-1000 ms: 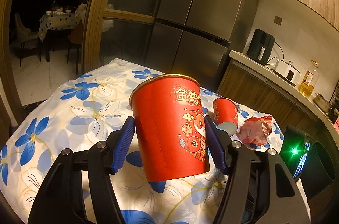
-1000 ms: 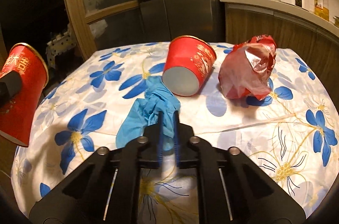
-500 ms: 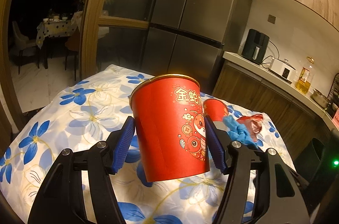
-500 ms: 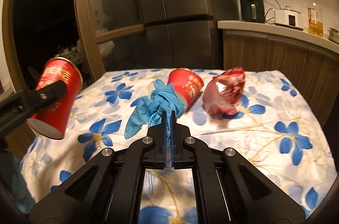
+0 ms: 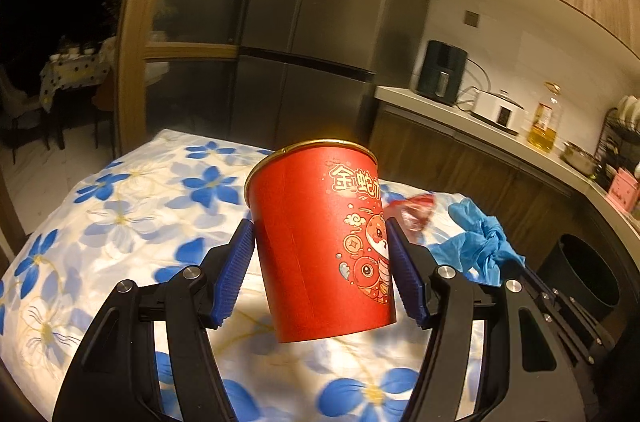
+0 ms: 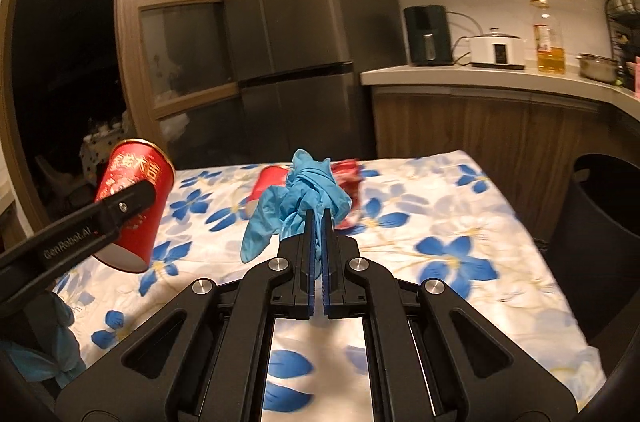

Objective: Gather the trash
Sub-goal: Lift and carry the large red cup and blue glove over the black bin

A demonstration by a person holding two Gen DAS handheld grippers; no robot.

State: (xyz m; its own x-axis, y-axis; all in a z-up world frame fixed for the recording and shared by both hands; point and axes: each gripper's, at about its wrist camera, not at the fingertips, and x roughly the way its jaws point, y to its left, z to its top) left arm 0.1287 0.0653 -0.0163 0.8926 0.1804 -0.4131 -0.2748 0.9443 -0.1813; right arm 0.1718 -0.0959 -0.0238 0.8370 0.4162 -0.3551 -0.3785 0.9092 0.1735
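My left gripper (image 5: pixel 320 242) is shut on a red paper cup (image 5: pixel 320 238) with gold print and holds it upright above the table. The same cup shows at the left of the right wrist view (image 6: pixel 134 198). My right gripper (image 6: pixel 318 222) is shut on a bunched blue glove (image 6: pixel 304 190) and holds it in the air; the glove also shows in the left wrist view (image 5: pixel 476 246). A second red cup (image 6: pixel 269 182) lies on its side on the table, and a crumpled red plastic bag (image 6: pixel 350 178) lies beside it, both partly hidden behind the glove.
The table has a white cloth with blue flowers (image 6: pixel 460 222). A black bin (image 6: pixel 600 214) stands by the table's right side, also in the left wrist view (image 5: pixel 584 274). A fridge (image 6: pixel 296 22) and a wooden counter (image 6: pixel 500 78) with appliances stand behind.
My right gripper has lifted the blue glove off the table and raised it. My left gripper has risen a little with the cup still in it.
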